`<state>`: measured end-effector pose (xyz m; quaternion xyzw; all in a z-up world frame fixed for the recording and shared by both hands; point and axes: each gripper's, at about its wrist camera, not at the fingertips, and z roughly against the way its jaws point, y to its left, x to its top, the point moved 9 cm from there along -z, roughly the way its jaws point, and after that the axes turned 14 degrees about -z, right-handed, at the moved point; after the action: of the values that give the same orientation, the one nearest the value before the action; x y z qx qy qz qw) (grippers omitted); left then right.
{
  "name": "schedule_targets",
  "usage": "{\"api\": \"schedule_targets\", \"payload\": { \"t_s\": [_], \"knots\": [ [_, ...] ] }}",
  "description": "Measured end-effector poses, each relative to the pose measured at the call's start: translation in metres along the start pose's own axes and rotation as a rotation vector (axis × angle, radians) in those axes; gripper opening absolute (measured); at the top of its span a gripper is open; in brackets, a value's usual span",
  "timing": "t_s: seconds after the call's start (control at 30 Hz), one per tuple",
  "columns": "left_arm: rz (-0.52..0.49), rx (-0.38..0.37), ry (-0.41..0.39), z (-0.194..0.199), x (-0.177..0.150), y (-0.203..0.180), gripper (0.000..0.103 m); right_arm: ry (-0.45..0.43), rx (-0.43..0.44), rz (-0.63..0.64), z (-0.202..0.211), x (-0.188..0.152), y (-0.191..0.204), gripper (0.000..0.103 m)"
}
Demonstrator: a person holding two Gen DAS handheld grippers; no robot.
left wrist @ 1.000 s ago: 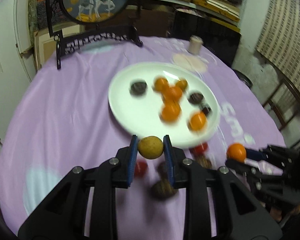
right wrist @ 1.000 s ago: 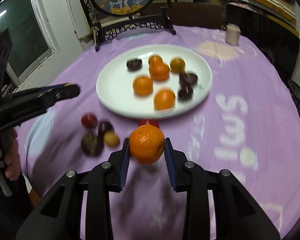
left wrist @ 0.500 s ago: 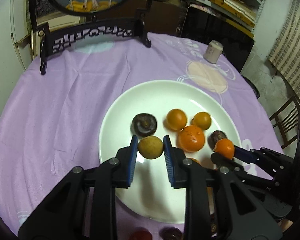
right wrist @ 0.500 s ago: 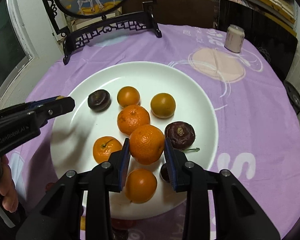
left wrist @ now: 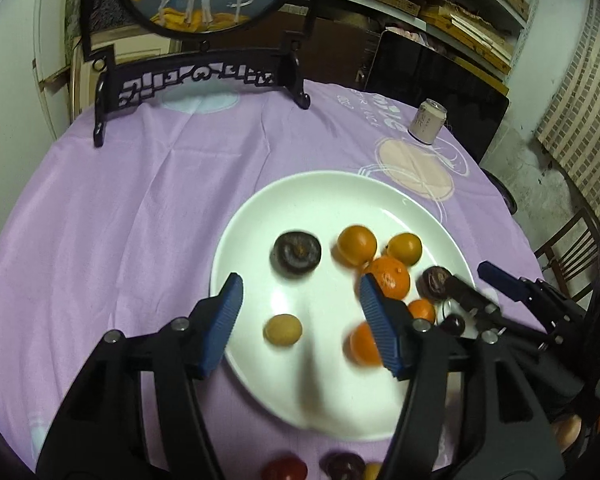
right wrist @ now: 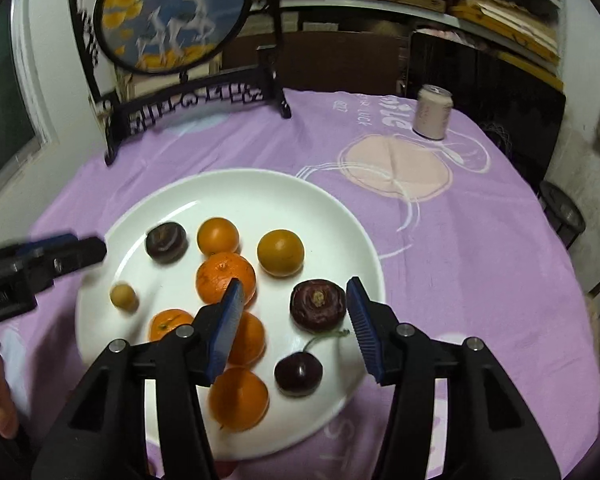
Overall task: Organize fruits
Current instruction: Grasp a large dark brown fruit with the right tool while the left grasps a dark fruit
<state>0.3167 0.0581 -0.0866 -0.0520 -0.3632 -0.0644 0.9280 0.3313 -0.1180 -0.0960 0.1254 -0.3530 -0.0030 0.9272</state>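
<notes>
A white plate [left wrist: 340,196] [right wrist: 340,216] on the purple cloth holds several oranges, dark fruits and a cherry [right wrist: 299,373]. My left gripper [left wrist: 300,294] is open above the plate's near left; a small tan fruit [left wrist: 282,330] [right wrist: 123,297] lies on the plate below it. My right gripper [right wrist: 295,300] is open over the plate's right part; an orange [right wrist: 246,338] lies just under its left finger, a dark fruit [right wrist: 318,305] between the jaws. The right gripper also shows in the left wrist view [left wrist: 476,284].
A few loose fruits [left wrist: 284,468] lie on the cloth in front of the plate. A can [left wrist: 427,122] [right wrist: 433,111] stands at the back right. A black stand with a round painted screen [left wrist: 204,76] [right wrist: 172,16] stands at the table's far edge.
Both grippers have opened over the plate. The left let go of the tan fruit and the right let go of the orange; both fruits now lie on the plate.
</notes>
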Motion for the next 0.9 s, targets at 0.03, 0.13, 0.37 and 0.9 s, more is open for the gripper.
{"api": "schedule_targets", "payload": {
  "t_s": [0.03, 0.13, 0.37, 0.9],
  "knots": [
    [0.009, -0.006, -0.005, 0.007, -0.006, 0.000, 0.062, 0.005, 0.016, -0.026, 0.006, -0.002, -0.003, 0.054],
    [0.018, 0.000, -0.031, 0.033, -0.033, 0.002, 0.068, 0.010, 0.072, -0.049, 0.037, -0.018, -0.008, 0.054],
    [-0.013, 0.032, -0.039, 0.077, -0.099, -0.003, 0.078, 0.086, 0.090, 0.018, 0.086, -0.099, -0.007, 0.055],
    [-0.078, 0.004, 0.020, 0.096, -0.155, -0.024, 0.089, 0.196, 0.047, 0.143, 0.055, -0.152, 0.028, 0.056]
  ]
}}
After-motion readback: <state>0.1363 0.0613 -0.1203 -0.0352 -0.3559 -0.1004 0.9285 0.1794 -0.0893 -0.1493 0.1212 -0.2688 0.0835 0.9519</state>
